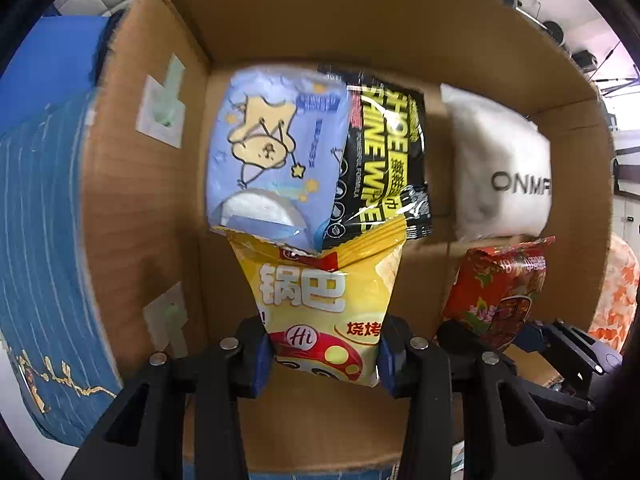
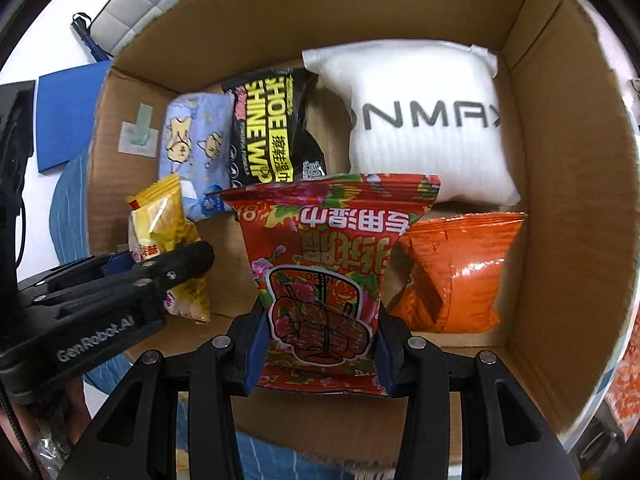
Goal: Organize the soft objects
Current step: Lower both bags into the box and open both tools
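Observation:
My left gripper is shut on a yellow snack bag and holds it over the cardboard box; the bag also shows in the right wrist view. My right gripper is shut on a red floral wipes pack, also held inside the box; it shows in the left wrist view. On the box floor lie a light blue tissue pack, a black shoe wipes pack, a white pillow and an orange bag.
The box walls rise on all sides. A blue cloth lies under and left of the box. A blue board lies beyond the box. The left gripper's body reaches in from the left in the right wrist view.

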{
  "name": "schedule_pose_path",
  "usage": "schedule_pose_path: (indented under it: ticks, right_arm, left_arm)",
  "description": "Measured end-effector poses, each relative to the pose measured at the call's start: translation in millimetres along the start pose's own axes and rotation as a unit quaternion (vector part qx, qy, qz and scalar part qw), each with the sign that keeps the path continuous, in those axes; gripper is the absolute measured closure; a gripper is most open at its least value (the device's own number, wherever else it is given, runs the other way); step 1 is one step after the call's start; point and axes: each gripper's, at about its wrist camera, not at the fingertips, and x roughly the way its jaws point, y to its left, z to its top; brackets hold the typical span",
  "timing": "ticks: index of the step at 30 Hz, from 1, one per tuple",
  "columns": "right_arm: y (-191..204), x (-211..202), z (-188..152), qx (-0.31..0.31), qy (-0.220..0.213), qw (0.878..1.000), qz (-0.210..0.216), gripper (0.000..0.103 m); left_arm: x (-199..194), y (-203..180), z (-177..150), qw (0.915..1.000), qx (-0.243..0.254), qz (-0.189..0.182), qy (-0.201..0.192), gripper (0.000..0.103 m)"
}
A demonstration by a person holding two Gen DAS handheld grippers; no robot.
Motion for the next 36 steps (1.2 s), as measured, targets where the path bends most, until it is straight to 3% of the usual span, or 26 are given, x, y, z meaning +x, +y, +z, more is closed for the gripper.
schedule_pose_path:
  ticks: [12,22,36]
  right_arm:
    - [6.6,34.1,5.2,-0.011,0.029,1.0,0.0,0.055]
    - [13.0,38.5,5.4,-0.022,0.034,0.999,-0.011,0.053]
    - [22.0,-4.4,-15.2,-0.037,0.001,0.998,-0.045,0.052]
  left_arm:
    - [24.1,-10.7,2.9,0.9994,0.006,-0.001,0.033,0.063]
    - [16.3,10.7,12.4,0.9992,-0.005,0.004,0.041,0.061]
    - [-32.3,1.6,-20.7,0.9997,0.004,0.011,-0.021,0.059]
